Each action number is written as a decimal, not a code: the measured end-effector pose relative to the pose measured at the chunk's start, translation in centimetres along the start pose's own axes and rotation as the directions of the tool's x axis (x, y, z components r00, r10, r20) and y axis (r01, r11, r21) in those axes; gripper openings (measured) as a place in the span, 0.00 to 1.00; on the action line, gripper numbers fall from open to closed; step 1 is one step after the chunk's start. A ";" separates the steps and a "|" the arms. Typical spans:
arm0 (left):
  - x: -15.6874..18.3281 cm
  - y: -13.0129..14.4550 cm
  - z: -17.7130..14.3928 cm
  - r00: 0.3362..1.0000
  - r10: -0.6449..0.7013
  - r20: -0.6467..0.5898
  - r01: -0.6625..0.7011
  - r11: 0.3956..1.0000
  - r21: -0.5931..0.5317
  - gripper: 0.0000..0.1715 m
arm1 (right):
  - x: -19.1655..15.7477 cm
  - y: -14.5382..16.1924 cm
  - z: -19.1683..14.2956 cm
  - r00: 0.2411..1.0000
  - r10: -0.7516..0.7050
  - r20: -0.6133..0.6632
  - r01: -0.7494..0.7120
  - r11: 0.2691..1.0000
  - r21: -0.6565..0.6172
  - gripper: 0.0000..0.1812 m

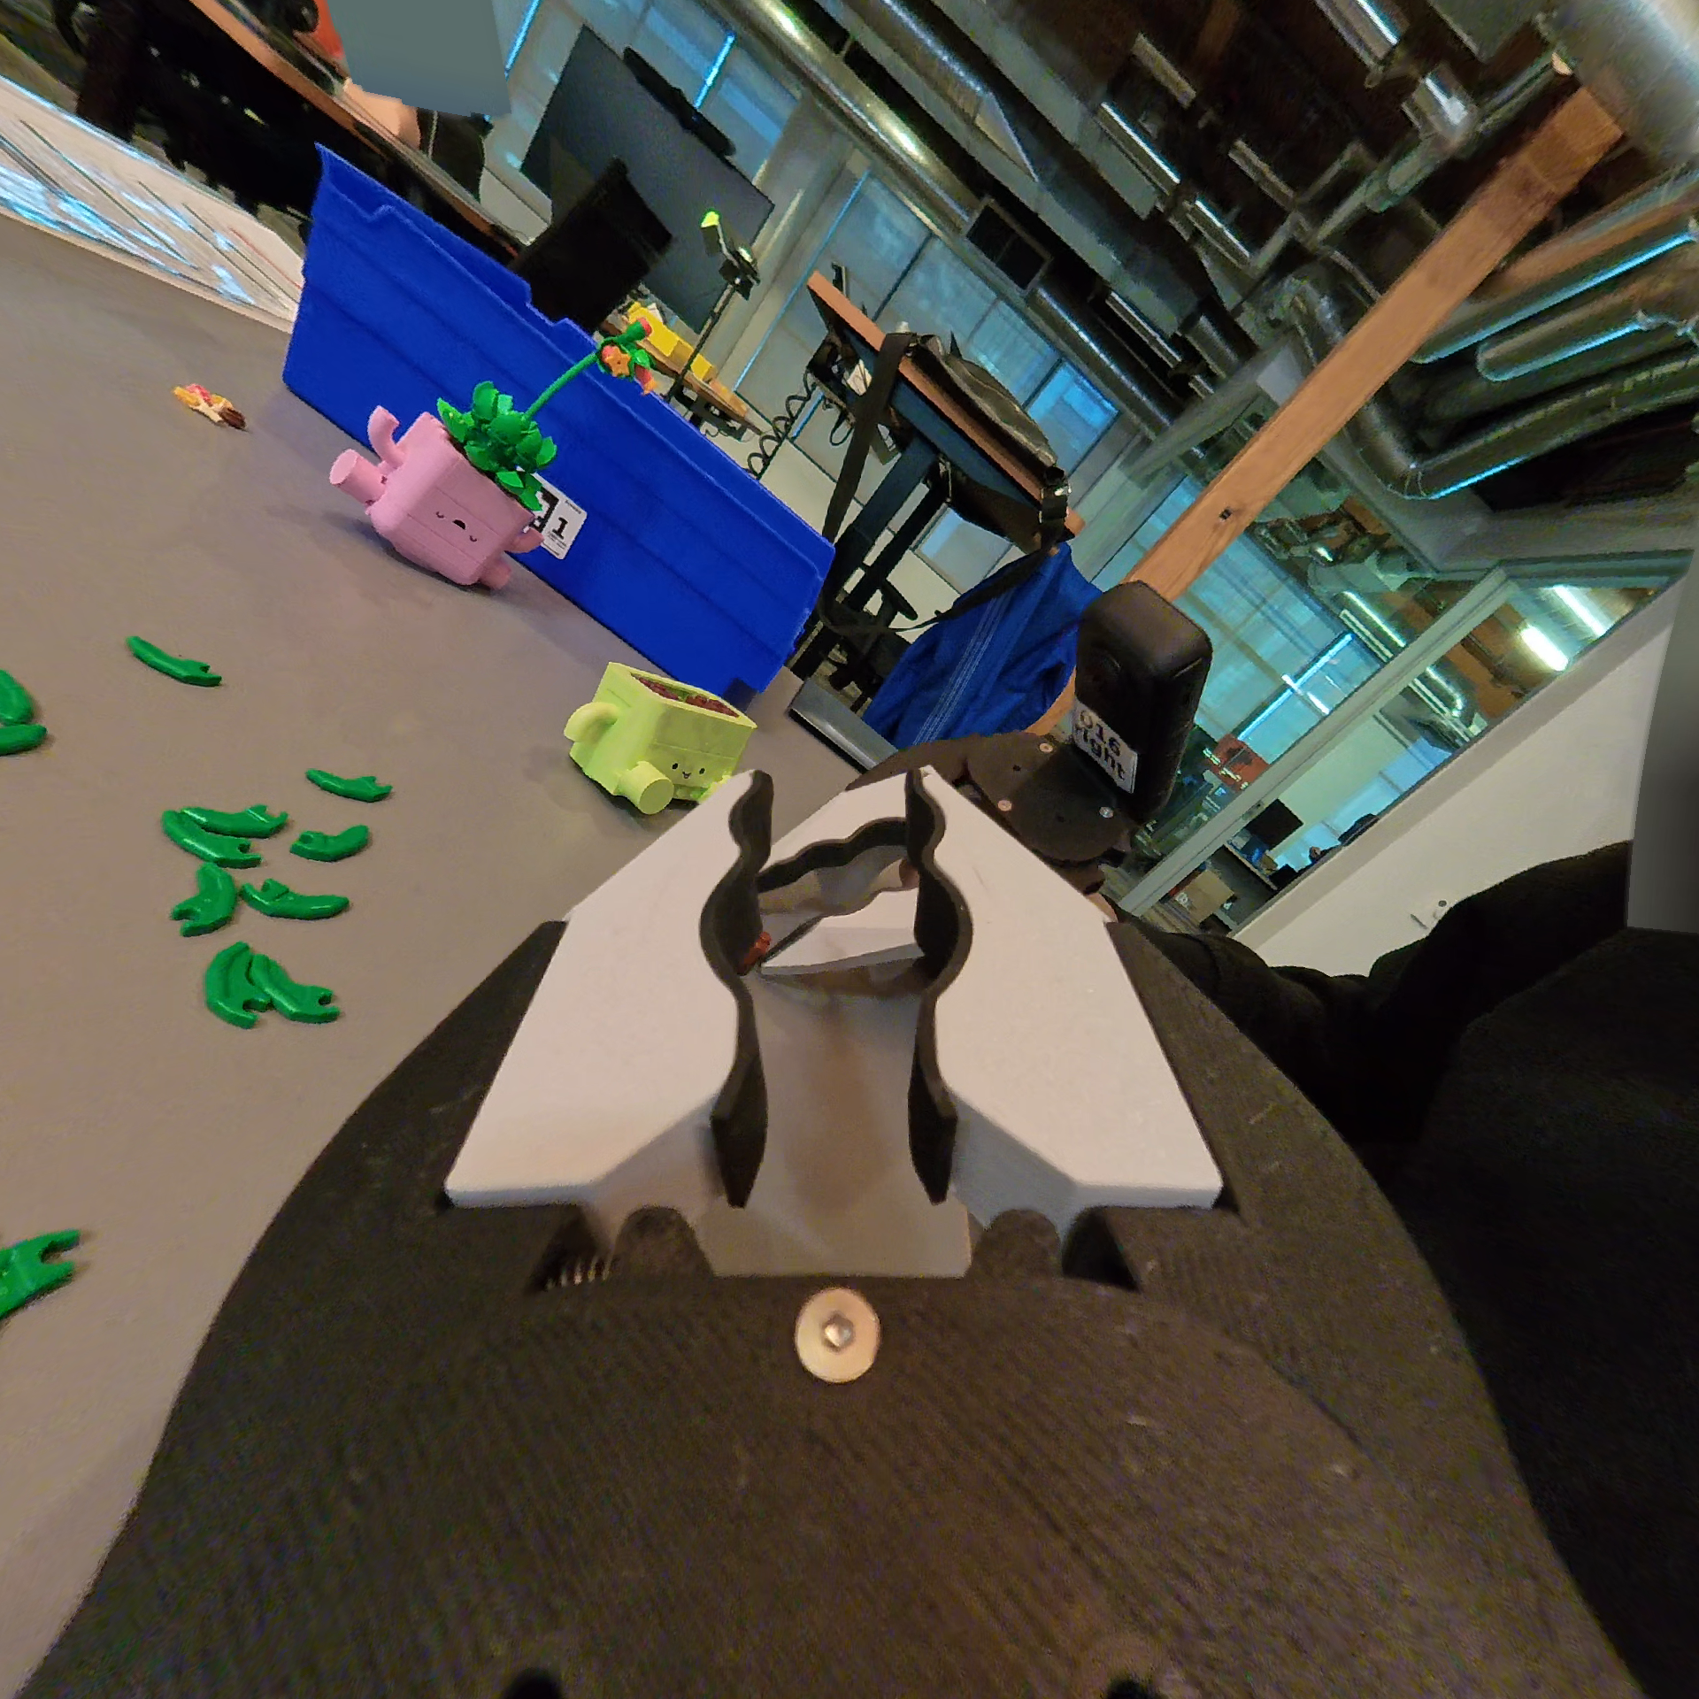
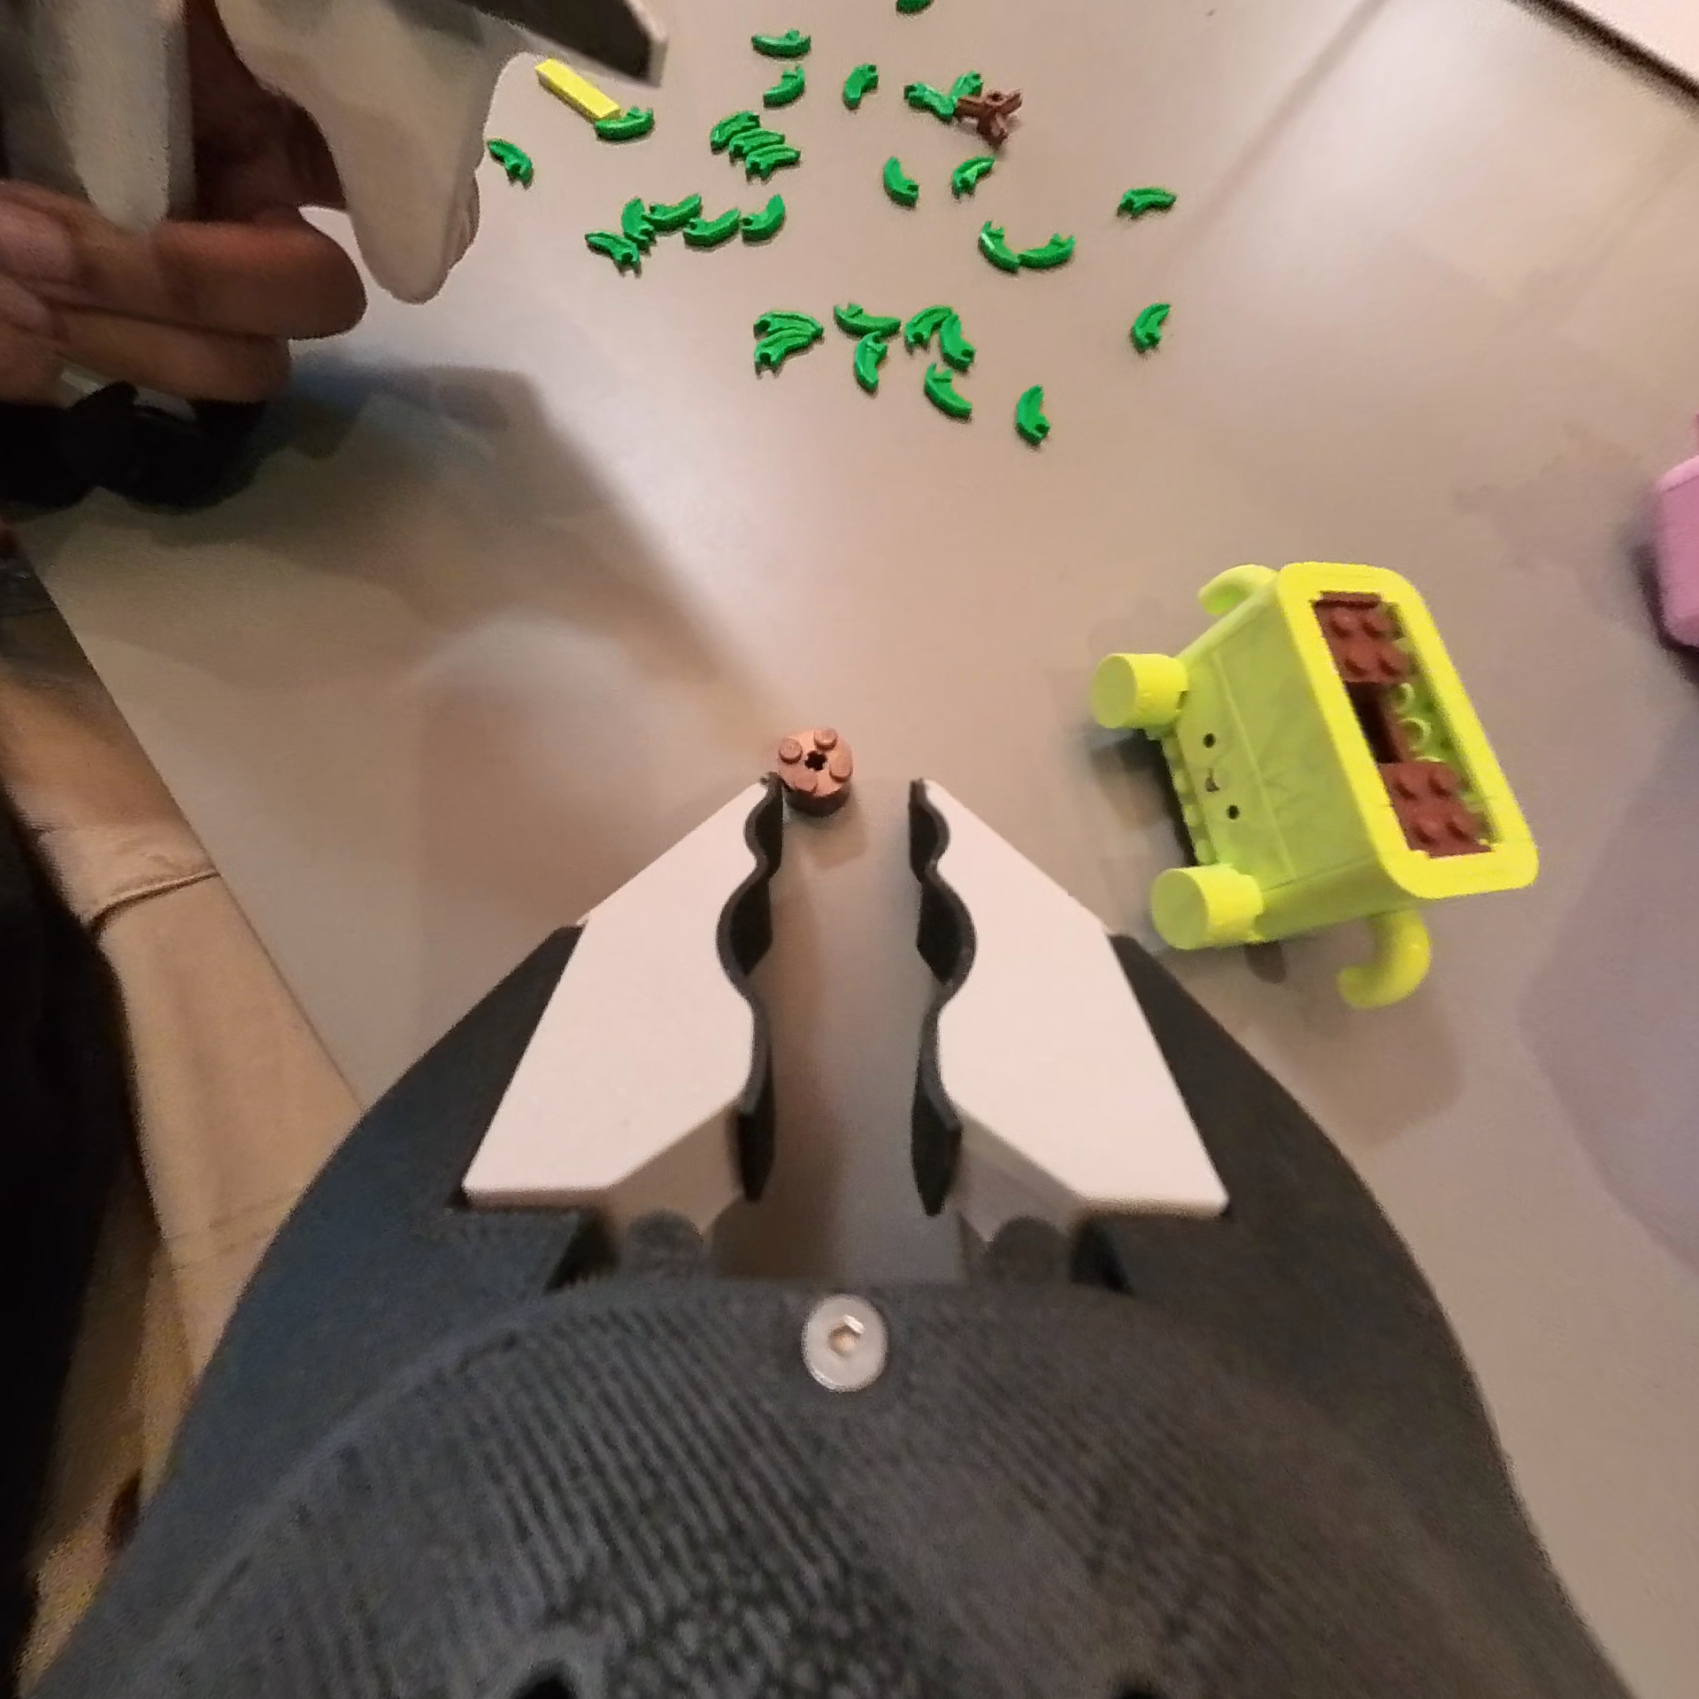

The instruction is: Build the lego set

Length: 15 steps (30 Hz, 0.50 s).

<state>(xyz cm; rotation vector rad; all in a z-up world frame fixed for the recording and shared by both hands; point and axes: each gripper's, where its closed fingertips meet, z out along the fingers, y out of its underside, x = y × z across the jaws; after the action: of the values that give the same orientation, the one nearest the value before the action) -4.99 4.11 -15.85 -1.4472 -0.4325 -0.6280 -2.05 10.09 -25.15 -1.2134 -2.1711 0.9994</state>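
Note:
My right gripper (image 2: 844, 795) is open, low over the grey table (image 2: 570, 588). A small round brown brick (image 2: 815, 770) stands studs-up at the tip of its left finger, not clamped. A lime-green pot (image 2: 1315, 781) lies on its side to the right, with brown plates inside; it also shows in the left wrist view (image 1: 662, 735). My left gripper (image 1: 838, 791) is open and empty, tilted, with the right gripper's fingers (image 1: 827, 883) seen through its gap. Several green leaf pieces (image 2: 781, 336) lie scattered ahead and also show in the left wrist view (image 1: 230, 827).
A pink pot with a green plant and flower stem (image 1: 450, 515) lies tipped by a blue bin (image 1: 598, 478). A yellow tile (image 2: 575, 87) and a brown branch piece (image 2: 993, 110) lie among the leaves. A hand (image 2: 165, 276) holds the left gripper (image 2: 414, 184) at top left. Between my left fingertips and the brown branch piece (image 2: 993, 110) there is roughly 20 cm.

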 end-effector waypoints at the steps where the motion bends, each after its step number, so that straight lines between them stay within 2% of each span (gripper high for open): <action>1: 0.0 0.1 0.0 1.000 -0.002 -0.001 0.002 1.000 -0.003 0.15 | 0.2 0.0 -0.1 1.000 0.005 -0.002 -0.005 1.000 0.005 0.15; 5: 0.0 0.2 0.2 1.000 -0.001 -0.001 0.001 1.000 -0.008 0.15 | 0.0 0.0 -0.1 0.998 0.033 0.045 -0.033 0.999 0.005 0.16; 8: -0.5 0.1 0.2 0.999 0.002 0.037 -0.002 1.000 0.001 0.22 | -0.4 0.0 0.0 0.996 0.031 0.083 -0.031 1.000 0.000 0.16; 15: -0.6 0.1 0.4 0.997 0.030 0.064 -0.030 1.000 -0.002 0.26 | -0.2 -2.0 -0.1 0.999 0.008 0.052 -0.014 0.995 0.100 0.17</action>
<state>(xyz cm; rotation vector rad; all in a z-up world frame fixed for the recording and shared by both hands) -5.32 4.59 -16.26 -1.4756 -0.4596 -0.5587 -2.87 9.26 -23.56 -1.1665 -2.1272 1.1416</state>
